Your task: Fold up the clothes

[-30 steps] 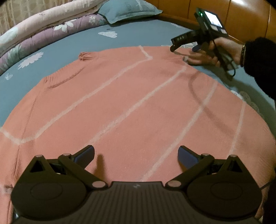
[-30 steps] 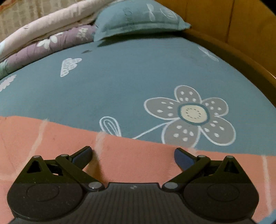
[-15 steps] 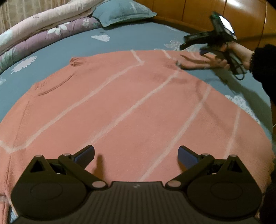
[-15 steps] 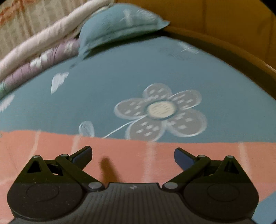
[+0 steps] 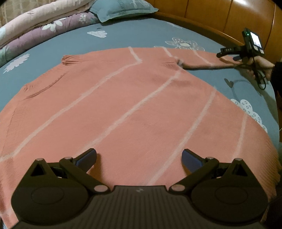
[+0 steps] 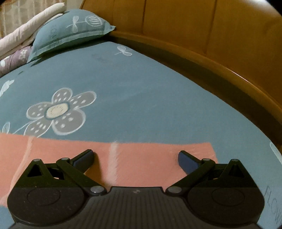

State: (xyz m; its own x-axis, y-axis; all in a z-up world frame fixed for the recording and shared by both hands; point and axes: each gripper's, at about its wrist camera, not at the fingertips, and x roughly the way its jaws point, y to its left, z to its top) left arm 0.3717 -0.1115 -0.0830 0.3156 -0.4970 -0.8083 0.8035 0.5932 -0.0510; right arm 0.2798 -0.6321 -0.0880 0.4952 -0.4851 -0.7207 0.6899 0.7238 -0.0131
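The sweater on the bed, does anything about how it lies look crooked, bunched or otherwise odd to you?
Mostly not: the pink sweater lies flat on the blue sheet. Only a slight crease shows near its far left shoulder. The right sleeve is stretched out straight, both grippers open.

Lighting dim and warm, indoor, giving a yellow cast. Glare on the wooden headboard (image 5: 229, 15) at upper right. Soft shadows fall beside each tool's fingertips (image 5: 88, 157) on the garment (image 5: 123, 105). Strong fisheye bending at all edges; corners vignetted black. Slight motion blur along the sleeve (image 6: 141, 158) edge. Grain visible throughout.
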